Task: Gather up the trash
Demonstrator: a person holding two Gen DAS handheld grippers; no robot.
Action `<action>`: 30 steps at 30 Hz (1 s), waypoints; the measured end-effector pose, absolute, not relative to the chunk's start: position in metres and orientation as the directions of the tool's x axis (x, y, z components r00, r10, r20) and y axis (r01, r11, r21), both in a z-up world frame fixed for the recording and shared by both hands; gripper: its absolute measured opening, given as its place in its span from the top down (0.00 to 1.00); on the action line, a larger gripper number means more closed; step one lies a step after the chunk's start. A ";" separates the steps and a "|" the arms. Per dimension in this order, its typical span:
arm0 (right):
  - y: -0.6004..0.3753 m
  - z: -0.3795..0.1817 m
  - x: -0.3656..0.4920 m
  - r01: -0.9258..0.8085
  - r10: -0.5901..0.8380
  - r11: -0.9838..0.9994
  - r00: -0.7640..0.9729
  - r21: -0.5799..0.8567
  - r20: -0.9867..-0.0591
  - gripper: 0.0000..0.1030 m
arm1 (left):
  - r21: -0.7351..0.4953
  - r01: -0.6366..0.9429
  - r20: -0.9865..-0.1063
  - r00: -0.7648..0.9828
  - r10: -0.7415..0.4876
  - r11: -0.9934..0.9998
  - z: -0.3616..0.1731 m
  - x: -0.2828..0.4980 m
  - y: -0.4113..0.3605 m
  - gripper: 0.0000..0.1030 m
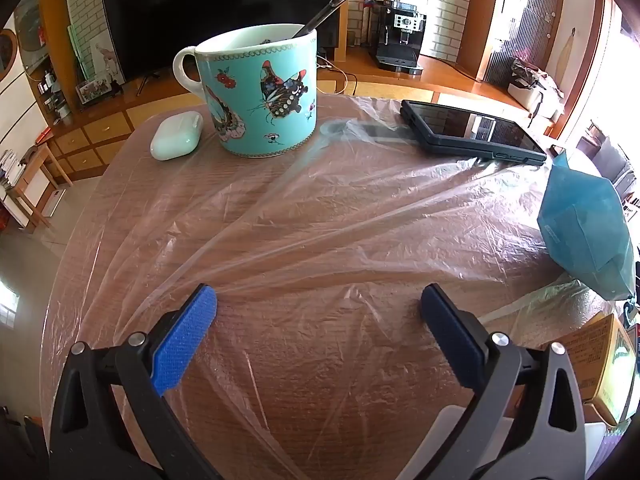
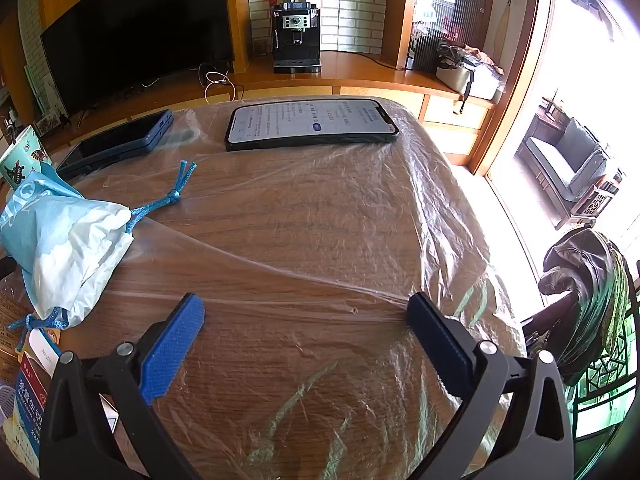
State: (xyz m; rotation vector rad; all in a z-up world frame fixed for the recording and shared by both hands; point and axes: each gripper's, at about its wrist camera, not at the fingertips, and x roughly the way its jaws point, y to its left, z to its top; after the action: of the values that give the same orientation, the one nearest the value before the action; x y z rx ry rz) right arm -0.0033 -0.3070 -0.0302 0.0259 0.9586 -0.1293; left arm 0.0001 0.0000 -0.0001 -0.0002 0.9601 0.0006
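The blue drawstring bag (image 2: 60, 248) is lying on the table's plastic sheet (image 2: 304, 240), just left of the right gripper (image 2: 306, 314) — the nearer one. Both it and the left gripper (image 1: 318, 304) are hanging wide apart — holding nothing.

The blue pouch (image 1: 584, 220) runs off the right edge of the left wrist view, and in the right wrist view its left side is cut off too. The butterfly mug (image 1: 260, 92) hides the bowl of its spoon (image 1: 324, 12). The text on the lit phone (image 2: 312, 122) is too small to read. The boxes (image 2: 24, 392) at bottom left are cropped
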 end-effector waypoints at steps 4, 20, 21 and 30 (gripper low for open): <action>-0.307 -0.030 -0.003 0.121 -0.100 0.992 0.569 -0.037 -0.816 0.03 | 0.000 -0.001 -0.819 0.574 0.000 1.000 0.000 0.000 0.000 0.01; -0.307 -0.030 -0.003 0.123 -0.103 0.992 0.570 -0.039 -0.815 0.03 | 0.000 0.000 -0.819 0.574 0.000 1.000 0.000 0.001 0.000 0.01; -0.307 -0.030 -0.003 0.123 -0.103 0.992 0.570 -0.040 -0.815 0.03 | 0.000 0.000 -0.819 0.574 0.000 1.000 0.000 0.001 -0.001 0.01; -0.306 -0.031 -0.001 0.127 -0.106 0.991 0.570 -0.040 -0.815 0.03 | -0.001 0.000 -0.818 0.576 -0.001 1.000 0.000 0.000 0.000 0.01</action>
State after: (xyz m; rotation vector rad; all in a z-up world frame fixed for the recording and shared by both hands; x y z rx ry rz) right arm -0.0011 -0.3063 -0.0308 0.0238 0.9545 -0.1362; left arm -0.0003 0.0001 0.0000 -0.0006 0.9571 -0.0004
